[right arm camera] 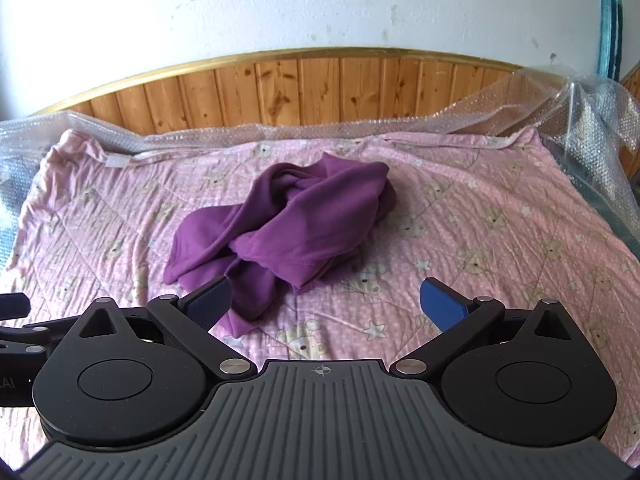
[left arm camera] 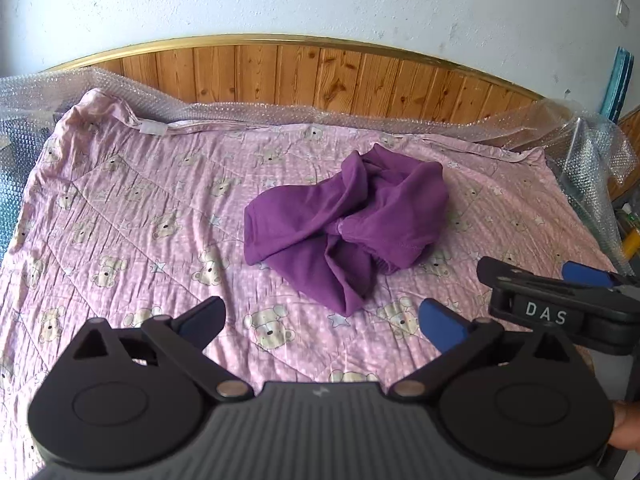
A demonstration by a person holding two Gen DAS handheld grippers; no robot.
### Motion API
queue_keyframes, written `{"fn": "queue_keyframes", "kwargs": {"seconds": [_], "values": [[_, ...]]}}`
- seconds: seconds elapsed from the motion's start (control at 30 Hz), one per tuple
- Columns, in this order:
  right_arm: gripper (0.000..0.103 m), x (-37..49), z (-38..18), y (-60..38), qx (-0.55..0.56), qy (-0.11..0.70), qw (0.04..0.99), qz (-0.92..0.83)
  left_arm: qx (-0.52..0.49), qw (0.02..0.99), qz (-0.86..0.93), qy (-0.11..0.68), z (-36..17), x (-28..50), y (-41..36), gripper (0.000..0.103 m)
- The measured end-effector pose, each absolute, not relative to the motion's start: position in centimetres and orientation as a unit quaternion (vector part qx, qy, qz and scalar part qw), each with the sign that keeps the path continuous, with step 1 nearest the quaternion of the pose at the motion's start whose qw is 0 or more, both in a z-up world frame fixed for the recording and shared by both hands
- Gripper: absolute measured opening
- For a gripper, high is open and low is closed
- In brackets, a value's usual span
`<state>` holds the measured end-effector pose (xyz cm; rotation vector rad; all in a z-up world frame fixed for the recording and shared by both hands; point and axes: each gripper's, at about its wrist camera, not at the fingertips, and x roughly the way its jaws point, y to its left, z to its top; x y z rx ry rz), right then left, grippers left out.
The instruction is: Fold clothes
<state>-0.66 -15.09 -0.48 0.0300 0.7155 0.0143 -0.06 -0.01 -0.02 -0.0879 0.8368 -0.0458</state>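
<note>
Pink bear-print quilt (left arm camera: 120, 216) carries a bunched purple garment (left arm camera: 344, 224) just ahead of your jaws; both grippers, left gripper (left arm camera: 322, 318) and right gripper (right arm camera: 325, 300), gape wide and empty, ready to find its edges.

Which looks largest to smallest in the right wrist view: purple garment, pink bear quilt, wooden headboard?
1. pink bear quilt, which covers most of the bed.
2. wooden headboard; it is farther away, so its rank over the garment is unsure.
3. purple garment, crumpled.

Bedroom: quilted bed (left arm camera: 120, 208), wooden headboard (left arm camera: 304, 76).
</note>
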Motion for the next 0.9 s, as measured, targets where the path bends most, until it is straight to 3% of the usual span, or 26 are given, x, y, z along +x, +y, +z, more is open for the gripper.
{"fn": "queue_keyframes", "kwargs": {"seconds": [0.63,0.9], "values": [[0.101,-1.8,-0.7,-15.3,0.001,0.351,0.936,0.01,-0.02,0.907,-0.052,0.417,-0.8,-1.0,-0.5,0.103],[0.097,-2.2,-0.8,-14.4,-0.011,0.347,0.938,0.023,-0.019,0.906,-0.045,0.42,-0.8,-1.0,-0.2,0.094]]}}
